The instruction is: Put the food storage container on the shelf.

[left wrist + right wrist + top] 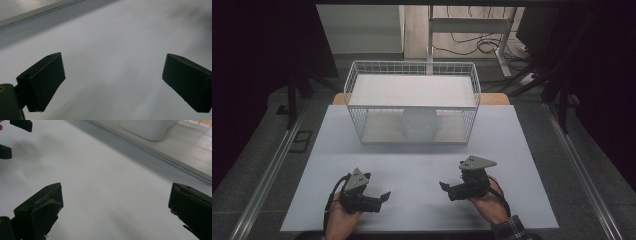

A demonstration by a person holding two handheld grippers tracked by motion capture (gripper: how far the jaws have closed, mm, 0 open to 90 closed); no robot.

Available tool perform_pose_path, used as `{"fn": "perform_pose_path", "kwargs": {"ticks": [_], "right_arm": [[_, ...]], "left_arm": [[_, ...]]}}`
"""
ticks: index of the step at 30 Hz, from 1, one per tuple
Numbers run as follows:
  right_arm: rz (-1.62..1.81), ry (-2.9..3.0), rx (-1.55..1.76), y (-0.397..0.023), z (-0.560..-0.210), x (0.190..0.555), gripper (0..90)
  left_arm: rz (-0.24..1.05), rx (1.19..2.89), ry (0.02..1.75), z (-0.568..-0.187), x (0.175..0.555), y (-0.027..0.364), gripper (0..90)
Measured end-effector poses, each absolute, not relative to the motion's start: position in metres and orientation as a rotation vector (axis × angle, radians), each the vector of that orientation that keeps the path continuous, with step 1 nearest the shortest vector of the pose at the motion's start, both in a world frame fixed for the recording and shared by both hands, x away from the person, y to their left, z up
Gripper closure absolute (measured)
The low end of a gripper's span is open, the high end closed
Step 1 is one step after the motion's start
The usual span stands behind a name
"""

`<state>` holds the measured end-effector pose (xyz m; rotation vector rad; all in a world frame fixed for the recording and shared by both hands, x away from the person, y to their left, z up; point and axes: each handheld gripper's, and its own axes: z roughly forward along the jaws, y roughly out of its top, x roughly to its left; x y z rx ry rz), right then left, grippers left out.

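Pale grey table mat spans table. White wire two-tier rack stands at mat's far edge. White rounded bowl-like object sits on rack's lower shelf, well apart from both grippers. Left gripper near of rack, left side, jaws wide, nothing between. Right gripper near of rack, right side, jaws wide, nothing between.

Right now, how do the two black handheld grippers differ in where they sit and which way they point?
The left gripper lies nearer the table's front edge, jaws pointing right. The right gripper sits slightly farther forward, jaws pointing left, its grey three-cornered plate lying flatter. Both are open, empty, low over the white table.
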<state>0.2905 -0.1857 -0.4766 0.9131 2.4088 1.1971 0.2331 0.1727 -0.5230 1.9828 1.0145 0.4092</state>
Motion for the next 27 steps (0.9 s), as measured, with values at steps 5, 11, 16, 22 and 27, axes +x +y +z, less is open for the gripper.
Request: {"fn": "perform_pose_path", "kwargs": {"ticks": [5, 11, 16, 22, 27], "right_arm": [[1.192, 2.402, 0.929, -0.196, -0.478, 0.284, 0.0], [1.196, 2.372, 0.955, -0.209, -0.476, 0.277, 0.0], [1.191, 2.341, 0.987, -0.221, -0.476, 0.27, 0.0], [1.153, 2.307, 0.996, -0.236, -0.477, 0.261, 0.0], [1.129, 2.292, 1.031, -0.248, -0.481, 0.252, 0.0]], "left_arm": [[0.438, 1.992, 1.017, -0.521, 0.23, 0.178, 2.7], [0.443, 1.969, 1.049, -0.52, 0.227, 0.189, 2.3], [0.465, 1.957, 1.061, -0.519, 0.222, 0.197, 1.4], [0.488, 1.948, 1.075, -0.518, 0.218, 0.206, 0.8], [0.499, 1.939, 1.091, -0.521, 0.214, 0.214, 0.8]]}}
